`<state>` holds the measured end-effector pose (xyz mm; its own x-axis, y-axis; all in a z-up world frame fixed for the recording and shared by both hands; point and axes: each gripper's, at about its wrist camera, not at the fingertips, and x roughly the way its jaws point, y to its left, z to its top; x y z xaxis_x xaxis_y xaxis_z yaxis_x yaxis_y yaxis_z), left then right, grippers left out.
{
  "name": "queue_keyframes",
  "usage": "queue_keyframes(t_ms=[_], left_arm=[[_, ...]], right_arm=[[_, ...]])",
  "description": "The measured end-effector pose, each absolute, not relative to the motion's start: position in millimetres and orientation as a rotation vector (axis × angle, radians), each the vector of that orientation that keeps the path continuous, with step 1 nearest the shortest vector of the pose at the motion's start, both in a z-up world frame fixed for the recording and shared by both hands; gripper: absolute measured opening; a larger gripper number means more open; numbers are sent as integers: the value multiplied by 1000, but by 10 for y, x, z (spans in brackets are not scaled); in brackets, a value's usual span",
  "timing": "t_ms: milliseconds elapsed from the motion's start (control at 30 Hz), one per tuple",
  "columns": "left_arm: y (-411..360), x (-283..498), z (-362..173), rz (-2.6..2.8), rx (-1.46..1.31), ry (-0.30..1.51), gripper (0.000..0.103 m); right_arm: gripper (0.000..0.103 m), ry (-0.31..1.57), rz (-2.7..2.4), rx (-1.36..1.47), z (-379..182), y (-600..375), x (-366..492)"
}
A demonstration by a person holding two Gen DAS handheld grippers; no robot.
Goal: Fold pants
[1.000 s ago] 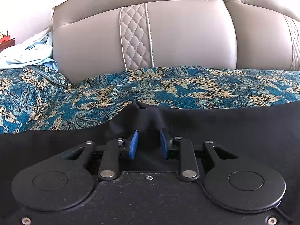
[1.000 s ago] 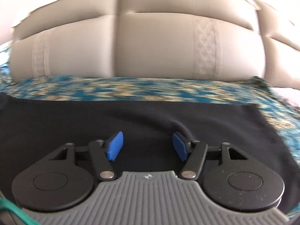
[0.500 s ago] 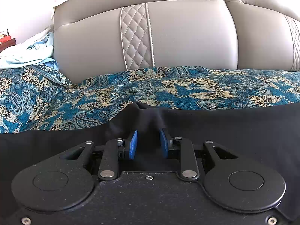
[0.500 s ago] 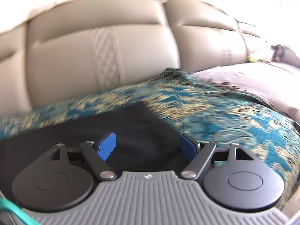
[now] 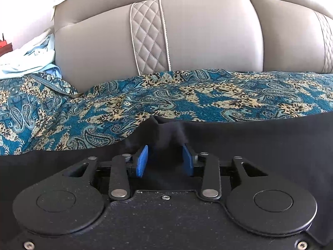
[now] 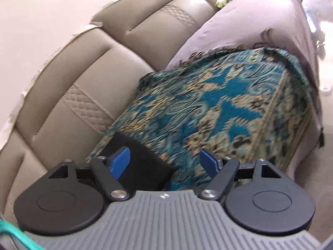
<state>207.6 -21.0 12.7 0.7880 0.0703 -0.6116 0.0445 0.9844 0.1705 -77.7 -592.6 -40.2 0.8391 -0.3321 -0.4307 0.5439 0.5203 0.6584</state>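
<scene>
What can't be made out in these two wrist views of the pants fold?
- Pants: left wrist view, near part hidden under the left gripper; how far they are folded is unclear.
- Pants in the right wrist view: only a corner shows past the right gripper.
- Blanket: pattern smeared by motion blur.
- Red item: cut off by the left edge, too small to name.

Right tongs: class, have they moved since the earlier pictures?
Yes. The right tongs swung rightwards along the padded beige sofa back, off the black pants.
</scene>
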Motion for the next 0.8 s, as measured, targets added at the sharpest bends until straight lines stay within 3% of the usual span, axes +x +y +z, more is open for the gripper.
queue_keyframes(t_ms=[200,500,600,800], left_arm=[[-238,2092,146,33,193,679,38],[-139,1929,259,-13,135,737,82],[-117,1769,280,-29,142,731,84],[-3,1478,236,-26,152,733,86]], right_arm=[[83,422,-456,711,-373,-5585,-339],[82,329,-485,702,-418,-5598,-219],[82,340,-529,632,-417,-5532,-122],[70,455,-593,304,-373,-5110,159]])
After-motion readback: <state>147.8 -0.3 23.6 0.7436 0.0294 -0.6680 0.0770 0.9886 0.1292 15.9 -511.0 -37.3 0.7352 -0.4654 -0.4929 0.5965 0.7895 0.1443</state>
